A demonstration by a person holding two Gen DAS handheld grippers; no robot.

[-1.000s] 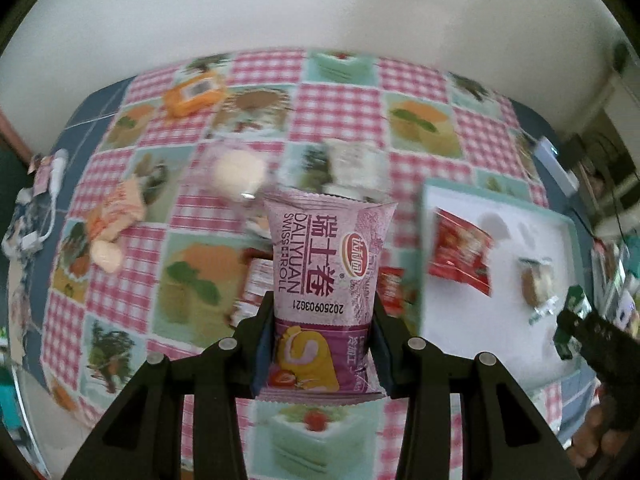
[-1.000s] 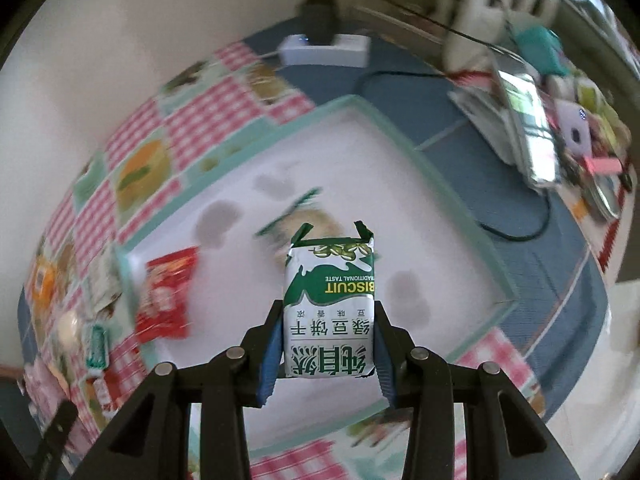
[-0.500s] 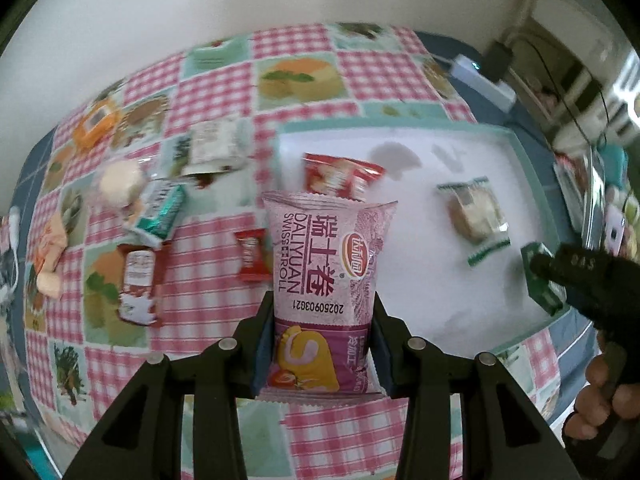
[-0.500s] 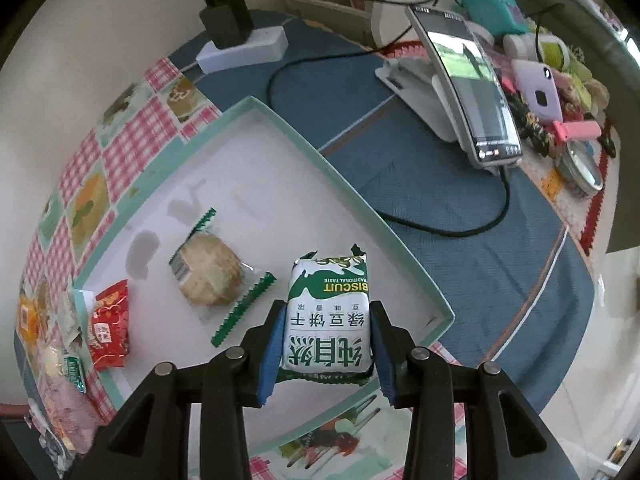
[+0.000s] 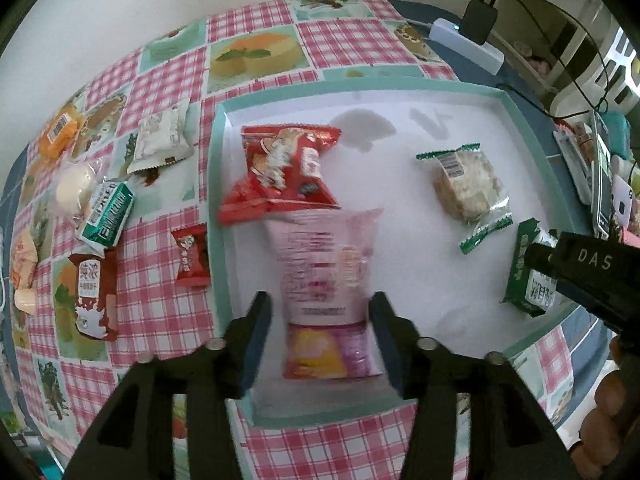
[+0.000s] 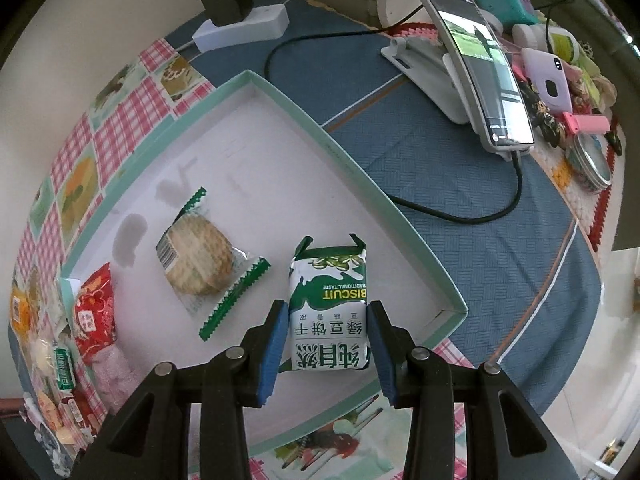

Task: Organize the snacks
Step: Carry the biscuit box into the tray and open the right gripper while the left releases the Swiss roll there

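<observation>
A white tray with a teal rim (image 5: 218, 216) (image 6: 360, 176) holds a red packet (image 5: 282, 168) (image 6: 94, 316) and a round cake in clear wrap (image 5: 468, 184) (image 6: 200, 260). My left gripper (image 5: 322, 336) is open; the pink Swiss roll packet (image 5: 328, 292) is blurred between its jaws, falling onto the tray. My right gripper (image 6: 326, 340) is open around a green and white biscuit packet (image 6: 330, 312) (image 5: 530, 272) that lies on the tray near its right rim.
Several loose snacks lie on the checked cloth left of the tray: a small red packet (image 5: 190, 256), a brown packet (image 5: 94, 296), a green box (image 5: 108, 216), a white packet (image 5: 160, 140). A power strip (image 6: 240, 28), cables and a phone on a stand (image 6: 476, 68) are right of the tray.
Both grippers moved down over the tray. The left jaws opened and let go of the pink Swiss roll packet. The right jaws opened around the green biscuit packet, now resting on the tray.
</observation>
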